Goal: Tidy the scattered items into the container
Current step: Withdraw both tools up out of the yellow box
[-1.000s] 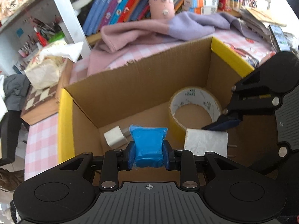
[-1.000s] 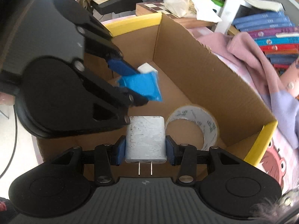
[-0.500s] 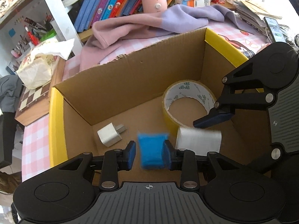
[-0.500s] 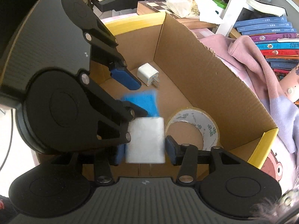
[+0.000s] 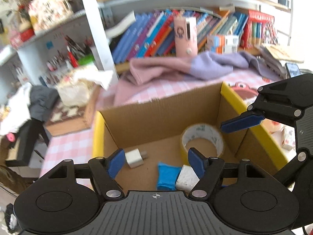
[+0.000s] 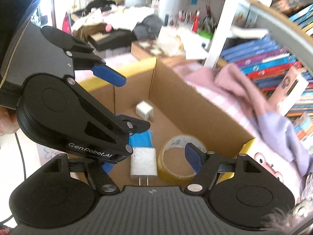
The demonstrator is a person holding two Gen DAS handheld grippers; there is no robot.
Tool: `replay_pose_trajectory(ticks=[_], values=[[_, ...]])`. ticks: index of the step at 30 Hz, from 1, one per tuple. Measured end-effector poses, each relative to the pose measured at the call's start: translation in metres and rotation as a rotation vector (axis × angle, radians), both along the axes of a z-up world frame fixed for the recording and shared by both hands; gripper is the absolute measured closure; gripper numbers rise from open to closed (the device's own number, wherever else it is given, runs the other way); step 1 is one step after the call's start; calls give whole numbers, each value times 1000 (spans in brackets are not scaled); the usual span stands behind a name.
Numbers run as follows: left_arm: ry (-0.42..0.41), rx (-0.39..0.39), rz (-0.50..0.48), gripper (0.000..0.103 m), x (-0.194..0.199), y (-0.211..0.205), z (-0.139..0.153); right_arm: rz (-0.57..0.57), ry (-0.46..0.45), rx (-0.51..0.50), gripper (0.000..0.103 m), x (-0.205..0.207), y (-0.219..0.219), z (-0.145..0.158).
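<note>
An open cardboard box [image 5: 162, 113] with yellow-taped edges holds a tape roll [image 5: 202, 139], a small white charger [image 5: 135, 157], a blue packet [image 5: 166, 177] and a white plug adapter [image 5: 186, 178]. My left gripper [image 5: 156, 163] is open and empty above the box floor. My right gripper [image 6: 150, 161] is open and empty too. In the right wrist view the white plug adapter [image 6: 143, 163] lies flat beside the blue packet [image 6: 141, 140], the tape roll [image 6: 180, 158] and the small charger [image 6: 144, 109]. The right gripper's finger [image 5: 242, 121] shows in the left wrist view.
The box [image 6: 197, 115] stands on a pink checked cloth [image 5: 66, 146]. A pink and lilac garment [image 5: 182, 68] lies behind it. Shelves of books [image 5: 156, 37] stand at the back. A chessboard box [image 5: 68, 117] with a tissue bag sits to the left.
Both grippers opened. The blue packet and the white plug adapter dropped onto the box floor. Both grippers have lifted and pulled back from the box.
</note>
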State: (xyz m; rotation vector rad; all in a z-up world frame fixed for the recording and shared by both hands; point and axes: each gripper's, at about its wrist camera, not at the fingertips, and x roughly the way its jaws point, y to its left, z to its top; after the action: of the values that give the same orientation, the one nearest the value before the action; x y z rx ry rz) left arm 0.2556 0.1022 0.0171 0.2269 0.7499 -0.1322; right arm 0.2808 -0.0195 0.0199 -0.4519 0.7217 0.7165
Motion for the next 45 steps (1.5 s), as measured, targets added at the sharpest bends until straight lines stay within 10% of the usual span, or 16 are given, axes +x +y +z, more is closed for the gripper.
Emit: replay_pose_trajectory(ticks=[17,45], values=[[-251,-46,65,23,-120,-13,57,-62,-310,99,23,-101,-37,51],[-183,-92,135,22,-235,-22,15,-385,-285,143,20,-224,-78,18]])
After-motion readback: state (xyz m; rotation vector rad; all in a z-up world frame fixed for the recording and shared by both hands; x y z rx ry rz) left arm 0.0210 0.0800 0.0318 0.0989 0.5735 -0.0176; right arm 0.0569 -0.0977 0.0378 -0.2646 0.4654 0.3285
